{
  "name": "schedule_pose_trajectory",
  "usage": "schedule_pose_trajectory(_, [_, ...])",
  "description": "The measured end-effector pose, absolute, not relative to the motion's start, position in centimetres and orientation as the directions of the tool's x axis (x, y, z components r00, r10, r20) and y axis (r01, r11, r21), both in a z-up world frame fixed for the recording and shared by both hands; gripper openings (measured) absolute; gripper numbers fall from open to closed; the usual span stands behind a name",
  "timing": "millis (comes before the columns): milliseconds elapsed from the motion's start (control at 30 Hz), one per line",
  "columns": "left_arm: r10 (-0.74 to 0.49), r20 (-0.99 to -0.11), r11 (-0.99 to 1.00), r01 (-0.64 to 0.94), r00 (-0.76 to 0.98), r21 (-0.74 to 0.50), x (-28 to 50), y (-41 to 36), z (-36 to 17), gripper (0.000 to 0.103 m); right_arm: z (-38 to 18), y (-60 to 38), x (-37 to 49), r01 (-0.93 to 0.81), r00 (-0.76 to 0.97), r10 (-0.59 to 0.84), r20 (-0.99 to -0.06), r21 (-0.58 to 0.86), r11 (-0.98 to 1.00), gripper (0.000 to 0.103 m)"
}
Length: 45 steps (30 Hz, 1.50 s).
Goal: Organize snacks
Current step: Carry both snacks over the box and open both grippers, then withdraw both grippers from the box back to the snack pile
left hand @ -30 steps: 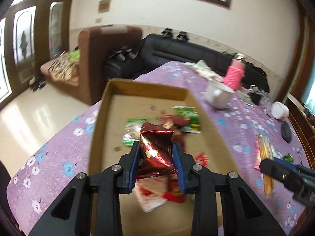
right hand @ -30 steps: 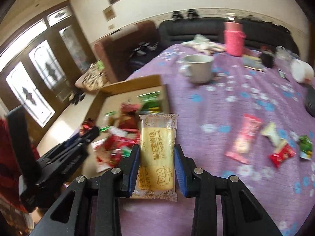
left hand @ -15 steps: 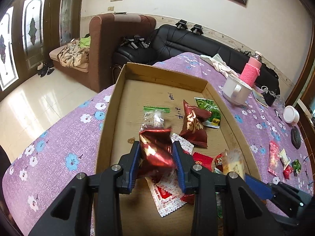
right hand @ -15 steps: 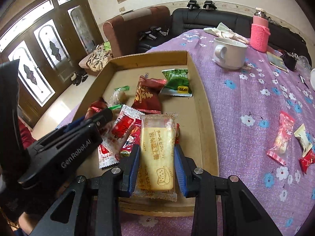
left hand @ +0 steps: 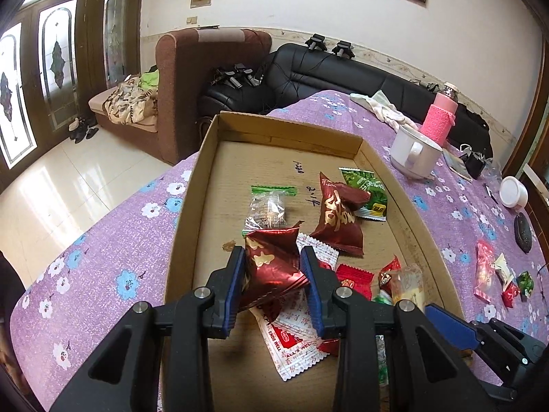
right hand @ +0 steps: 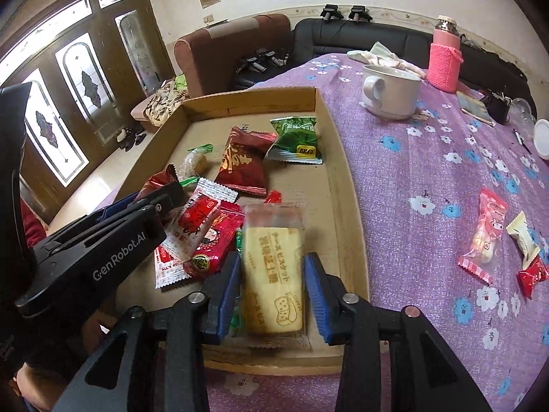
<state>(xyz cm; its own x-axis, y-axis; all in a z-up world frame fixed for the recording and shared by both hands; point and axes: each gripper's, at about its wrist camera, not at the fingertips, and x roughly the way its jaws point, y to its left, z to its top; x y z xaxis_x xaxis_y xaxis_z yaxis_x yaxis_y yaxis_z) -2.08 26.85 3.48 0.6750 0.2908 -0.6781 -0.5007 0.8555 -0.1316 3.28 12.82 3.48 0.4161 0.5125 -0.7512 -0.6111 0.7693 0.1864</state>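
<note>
A shallow cardboard box [left hand: 192,185] lies on the purple flowered tablecloth and holds several snack packets. My left gripper [left hand: 272,254] is shut on a crumpled dark red foil packet [left hand: 271,264], held just above the snacks at the box's near end. My right gripper [right hand: 271,261] hovers over the box's near right corner [right hand: 346,206]. A pale cheese cracker packet [right hand: 272,274] sits between its jaws. Those jaws are opening, and a thin gap shows on each side of the blurred packet. The left gripper [right hand: 164,192] shows at the left of the right wrist view.
Inside the box lie a dark red bag [right hand: 243,164], a green packet [right hand: 295,137] and red-and-white sachets [right hand: 202,226]. Loose snacks [right hand: 487,237] lie on the cloth to the right. A white mug [right hand: 391,92] and a pink bottle [right hand: 444,58] stand farther back.
My right gripper carried the cracker packet leftward from over the cloth to over the box and lowered; its jaws have widened off the packet. The left gripper keeps its hold, nearly still.
</note>
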Motion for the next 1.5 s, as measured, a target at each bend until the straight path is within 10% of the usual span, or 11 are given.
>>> schedule_pose_trajectory(967, [0.323,-0.616,0.873,-0.478,0.719,-0.100,-2.7,25.8,4.6,0.053,6.8,8.1,3.5,-0.554,0.459,0.532,-0.712,0.239,0.797,0.053])
schedule_pose_trajectory(1500, [0.394,-0.524,0.891,-0.453,0.755,0.017,-3.7,22.0,6.7,0.053,6.1,-10.0,9.8,-0.136,0.575,0.399,-0.714,0.398,0.907,0.055])
